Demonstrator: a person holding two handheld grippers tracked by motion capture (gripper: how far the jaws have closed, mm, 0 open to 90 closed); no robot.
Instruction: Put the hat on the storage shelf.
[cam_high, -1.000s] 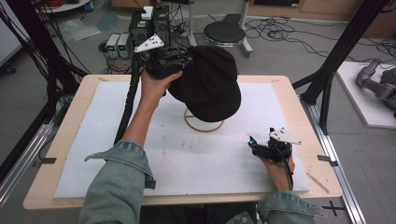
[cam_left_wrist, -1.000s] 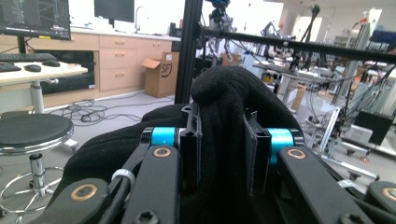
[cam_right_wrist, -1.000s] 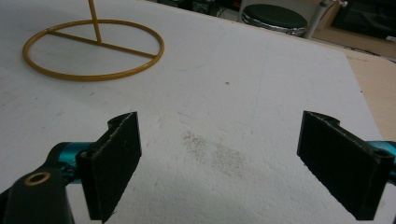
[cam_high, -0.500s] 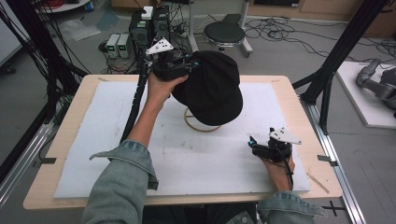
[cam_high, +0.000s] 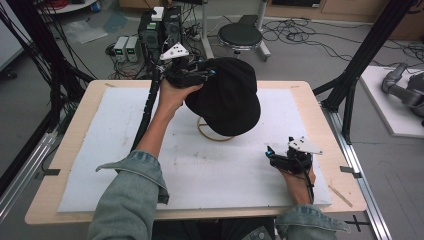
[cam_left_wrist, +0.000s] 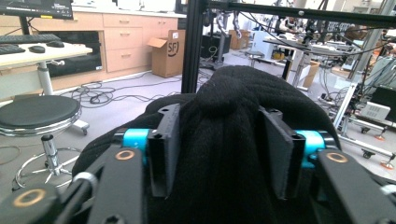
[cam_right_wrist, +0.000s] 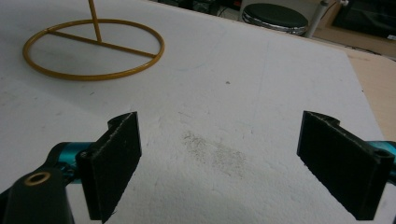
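Note:
A black knit hat (cam_high: 227, 97) hangs over a gold wire stand, whose ring base (cam_high: 212, 134) rests on the white mat. My left gripper (cam_high: 207, 75) is at the hat's upper left edge. In the left gripper view the hat's fabric (cam_left_wrist: 224, 154) bulges between the jaws of that gripper (cam_left_wrist: 217, 116). These jaws have just been opening and stand apart, no longer pinching the cloth. My right gripper (cam_high: 272, 155) lies low on the mat at the front right, open (cam_right_wrist: 224, 154) with nothing between its pads. The stand's ring (cam_right_wrist: 93, 49) sits ahead of it to the left.
The white mat (cam_high: 125, 165) covers most of the wooden table (cam_high: 320, 100). A black stool (cam_high: 240, 35) and grey boxes with cables stand on the floor behind the table. Black frame posts (cam_high: 360, 65) rise at both sides.
The left hand and the hat have edged a little to the right over the stand. The right hand has stayed where it was.

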